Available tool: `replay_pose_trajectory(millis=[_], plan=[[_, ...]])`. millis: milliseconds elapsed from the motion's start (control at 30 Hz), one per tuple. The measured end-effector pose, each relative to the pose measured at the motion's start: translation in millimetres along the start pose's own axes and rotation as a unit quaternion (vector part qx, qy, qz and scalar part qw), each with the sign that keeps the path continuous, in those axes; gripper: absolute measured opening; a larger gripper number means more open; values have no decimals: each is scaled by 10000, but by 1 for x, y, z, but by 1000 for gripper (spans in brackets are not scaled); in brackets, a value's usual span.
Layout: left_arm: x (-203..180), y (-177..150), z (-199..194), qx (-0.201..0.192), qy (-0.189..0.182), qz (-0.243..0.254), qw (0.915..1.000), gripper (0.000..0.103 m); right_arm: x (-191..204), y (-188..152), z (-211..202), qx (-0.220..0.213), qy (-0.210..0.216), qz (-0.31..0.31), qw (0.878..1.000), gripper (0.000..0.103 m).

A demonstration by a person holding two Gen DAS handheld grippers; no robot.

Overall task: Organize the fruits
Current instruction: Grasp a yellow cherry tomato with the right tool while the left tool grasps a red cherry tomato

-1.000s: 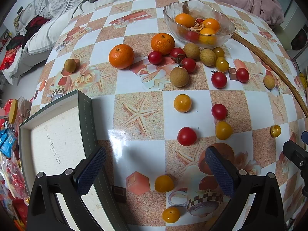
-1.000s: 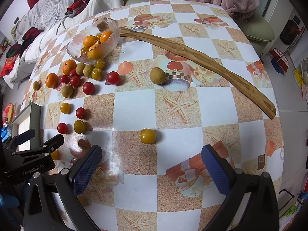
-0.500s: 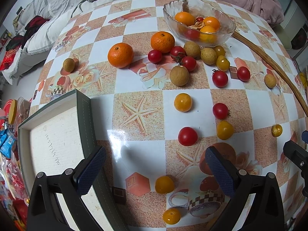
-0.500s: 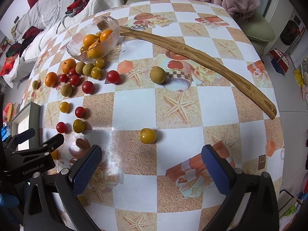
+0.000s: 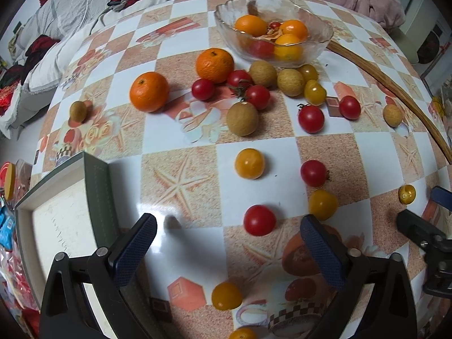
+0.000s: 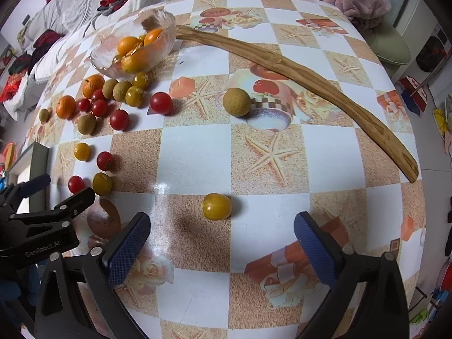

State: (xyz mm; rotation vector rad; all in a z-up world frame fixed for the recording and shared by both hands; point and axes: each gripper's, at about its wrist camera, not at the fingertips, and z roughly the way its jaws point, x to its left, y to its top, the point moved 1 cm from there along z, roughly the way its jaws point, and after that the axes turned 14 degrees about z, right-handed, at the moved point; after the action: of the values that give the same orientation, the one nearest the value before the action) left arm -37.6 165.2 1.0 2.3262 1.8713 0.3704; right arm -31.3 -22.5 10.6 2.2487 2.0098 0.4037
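Loose fruit lies scattered on the patterned table: two oranges [image 5: 149, 91], red tomatoes [image 5: 259, 220], yellow tomatoes [image 5: 249, 163] and brown longans [image 5: 242, 118]. A glass bowl [image 5: 322, 31] at the far side holds oranges and tomatoes; it also shows in the right wrist view [image 6: 104, 56]. My left gripper [image 5: 227, 237] is open and empty above the table, the red tomato just ahead of it. My right gripper [image 6: 221, 238] is open and empty, with a yellow tomato [image 6: 216, 206] just ahead between its fingers.
A grey-framed white tray [image 5: 97, 186] sits at the table's left edge. A long curved wooden stick [image 6: 296, 70] lies across the far right. A lone longan [image 6: 236, 102] sits mid-table. Bedding and clothes lie beyond the table.
My left gripper has moved slightly forward, toward the fruit. My right gripper has edged slightly forward toward the yellow tomato. Both stay open; no fruit has moved.
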Motion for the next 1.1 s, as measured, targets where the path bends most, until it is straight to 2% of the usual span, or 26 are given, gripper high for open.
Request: replay_pose_trajectory(millis=[33,133,233,333,400,433,467,500,567,633,800,1100], plan=[[-1,0,1,35,-51,22,10000,87,1,0,3,17,6,-18,10000,99],[-1,2,1,39,-103,-44,9999,85,4,1,8,78,-9,-69,9999,86],[-5,3,-2,1,-230,-32,9997,75,9,0,10,21,-117,-206,9997,79],[-13,3,-6,-60,-291,55,9995,63,15,-2,9,-101,-295,-415,9987,65],[-18,5,-9,-116,-308,93,9994,46,16,-3,7,-145,-259,-461,9985,44],[-20,6,-10,-147,-325,105,9993,41,16,-2,6,-155,-252,-468,9985,37],[-21,7,-12,-171,-342,113,9992,32,15,-1,4,-144,-190,-449,9987,25],[-21,7,-12,-173,-353,110,9992,27,13,0,4,-120,-136,-409,9990,24],[-21,8,-14,-185,-447,58,9988,23,8,2,2,-27,108,-240,9996,24],[-20,6,-16,-215,-583,-29,9981,23,4,2,-2,-11,256,-113,9996,24],[-9,-1,-27,-346,-653,-66,9972,23,3,-1,-13,24,459,-12,9989,24],[22,-24,-54,-521,-586,-362,9963,23,41,-10,-28,53,739,-311,9968,24]])
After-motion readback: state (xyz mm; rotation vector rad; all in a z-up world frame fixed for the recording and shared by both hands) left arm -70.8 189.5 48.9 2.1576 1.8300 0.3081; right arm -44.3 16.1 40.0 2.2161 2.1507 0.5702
